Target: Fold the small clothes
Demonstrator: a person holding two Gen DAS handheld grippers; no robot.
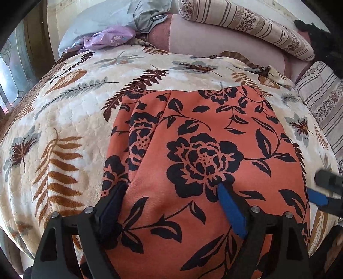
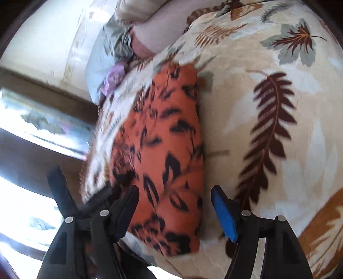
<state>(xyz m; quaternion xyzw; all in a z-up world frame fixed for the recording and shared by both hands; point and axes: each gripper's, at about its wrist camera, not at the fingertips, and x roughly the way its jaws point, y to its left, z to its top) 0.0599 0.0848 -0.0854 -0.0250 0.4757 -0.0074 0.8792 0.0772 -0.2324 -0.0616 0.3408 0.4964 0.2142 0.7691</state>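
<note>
Left gripper [image 1: 171,193] hangs low over the orange floral garment [image 1: 203,161], its 2 fingers spread wide with nothing between them. Its dark finger [image 1: 113,199] lies at the garment's left edge, where a narrower folded strip overlaps the main panel, and its blue-padded finger [image 1: 231,212] lies over the middle of the cloth just below the big black flower print. I cannot tell whether either fingertip presses into the fabric.

That garment lies spread flat on the cream leaf-print blanket [image 1: 64,111], which covers a bed. Beyond the blanket, going left to right in the left wrist view, sit a grey-blue pillow [image 1: 111,15], a crumpled lilac cloth [image 1: 109,38] and a striped bolster [image 1: 246,23]. At the far right edge of that view the tip of the right gripper [image 1: 325,191] shows beside the garment's right border.

In the blurred right wrist view, the right gripper [image 2: 174,193] is also wide apart and holds nothing. Its dark finger [image 2: 126,206] overlaps the near end of the orange floral garment [image 2: 163,150], while its blue-padded finger [image 2: 225,214] sits above the cream leaf-print blanket [image 2: 268,128], just off the cloth's right edge.
</note>
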